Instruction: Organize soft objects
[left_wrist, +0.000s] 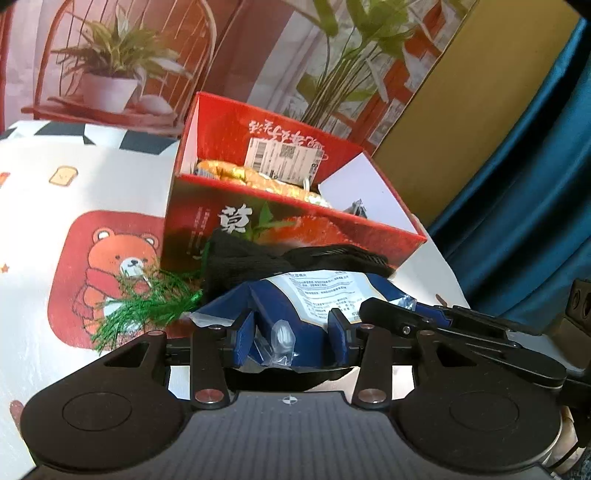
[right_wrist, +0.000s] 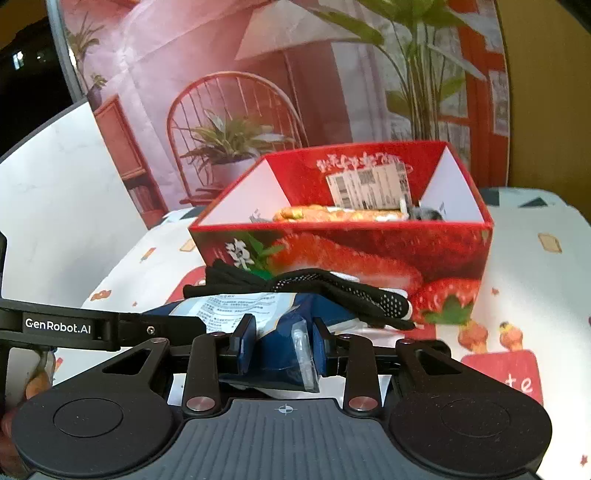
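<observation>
Both grippers, the left gripper (left_wrist: 291, 334) and the right gripper (right_wrist: 283, 345), are holding the blue snack bag (left_wrist: 317, 295) with black gloves (right_wrist: 332, 291) on it at lower centre, probably needing a lift into the red box (right_wrist: 369, 254) behind.
</observation>
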